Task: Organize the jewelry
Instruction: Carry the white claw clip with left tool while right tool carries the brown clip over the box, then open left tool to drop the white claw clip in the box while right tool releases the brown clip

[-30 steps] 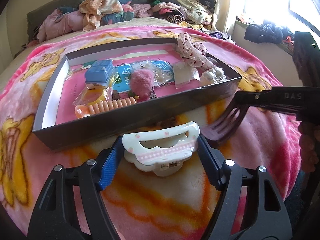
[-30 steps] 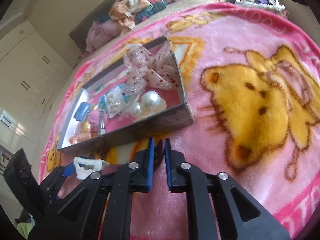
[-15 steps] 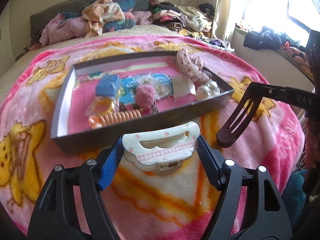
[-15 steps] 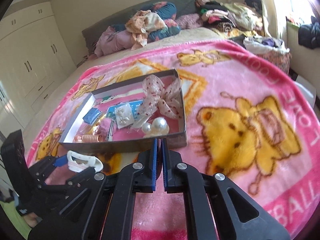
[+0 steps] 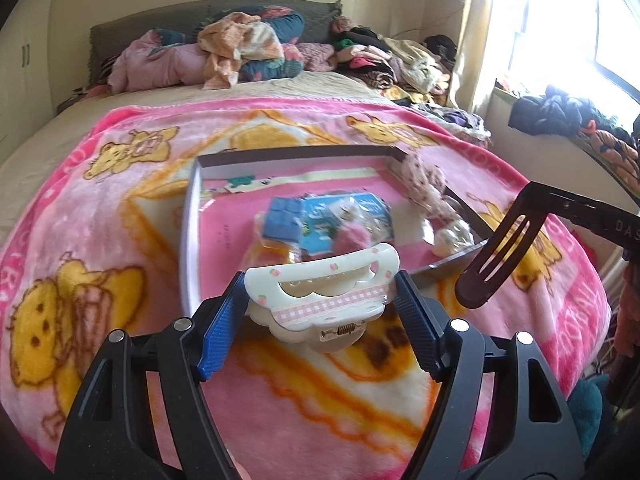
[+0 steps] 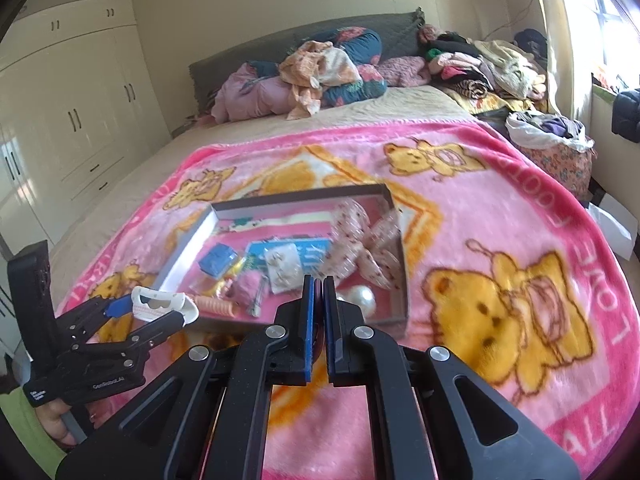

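Note:
My left gripper point(image 5: 320, 292) is shut on a white claw hair clip point(image 5: 324, 296) with a pink checked band, held crosswise above the blanket. It shows again in the right wrist view, left gripper point(image 6: 156, 308) and white claw clip point(image 6: 164, 304). My right gripper point(image 6: 316, 284) is shut on a dark flat snap clip point(image 5: 496, 256), which sticks out and down from its tips point(image 5: 560, 206); only a thin sliver point(image 6: 318, 320) shows between the pads. Beyond both lies a shallow grey box point(image 5: 192, 240) holding a blue case point(image 5: 284, 220), a pink pompom point(image 5: 352, 240), a spotted bow point(image 6: 360, 240) and pearls point(image 6: 362, 298).
The box rests on a pink bear-print blanket point(image 5: 100, 240) over a bed. Piled clothes and pillows point(image 5: 240, 52) lie at the headboard, with more clothes point(image 5: 560, 112) on the window ledge to the right. White wardrobes point(image 6: 80, 120) stand on the left. A hand point(image 6: 52, 420) grips the left tool.
Both grippers have lifted away from the blanket, each keeping its clip. The box now sits lower and farther off in both views, and the right gripper has rolled closer to level.

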Available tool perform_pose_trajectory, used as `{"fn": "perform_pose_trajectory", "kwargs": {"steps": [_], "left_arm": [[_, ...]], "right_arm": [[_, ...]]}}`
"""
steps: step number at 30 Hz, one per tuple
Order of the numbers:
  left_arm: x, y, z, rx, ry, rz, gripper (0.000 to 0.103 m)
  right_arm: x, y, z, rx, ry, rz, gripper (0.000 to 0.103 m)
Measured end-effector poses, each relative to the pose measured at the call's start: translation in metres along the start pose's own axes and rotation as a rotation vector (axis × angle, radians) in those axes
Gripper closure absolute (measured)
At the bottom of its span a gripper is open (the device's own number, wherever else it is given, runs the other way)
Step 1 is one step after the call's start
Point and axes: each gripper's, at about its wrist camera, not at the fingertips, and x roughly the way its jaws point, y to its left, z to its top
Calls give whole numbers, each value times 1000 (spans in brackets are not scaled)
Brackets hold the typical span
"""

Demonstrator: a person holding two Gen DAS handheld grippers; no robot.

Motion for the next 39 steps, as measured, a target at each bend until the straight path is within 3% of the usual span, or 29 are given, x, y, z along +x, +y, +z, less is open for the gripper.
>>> {"fn": "perform_pose_trajectory", "kwargs": {"steps": [15, 23, 31, 33, 35, 39], "left_arm": [[16, 42, 19, -68, -17, 55, 39], [39, 41, 17, -60, 21, 53, 39], [46, 34, 10, -46, 38, 56, 38], [46, 33, 9, -44, 37, 58, 37], [45, 32, 9, -46, 33, 59, 30], [39, 29, 8, -44, 22, 64, 27]], "right_arm": [[43, 12, 30, 16, -43, 12, 98], [76, -16, 17, 92, 31, -34, 98], [82, -32, 5, 127, 62, -52, 95], [81, -33, 2, 124, 61, -61, 91], [77, -34, 1, 123, 55, -70, 69], [65, -35, -4, 123, 36, -79, 63]]}}
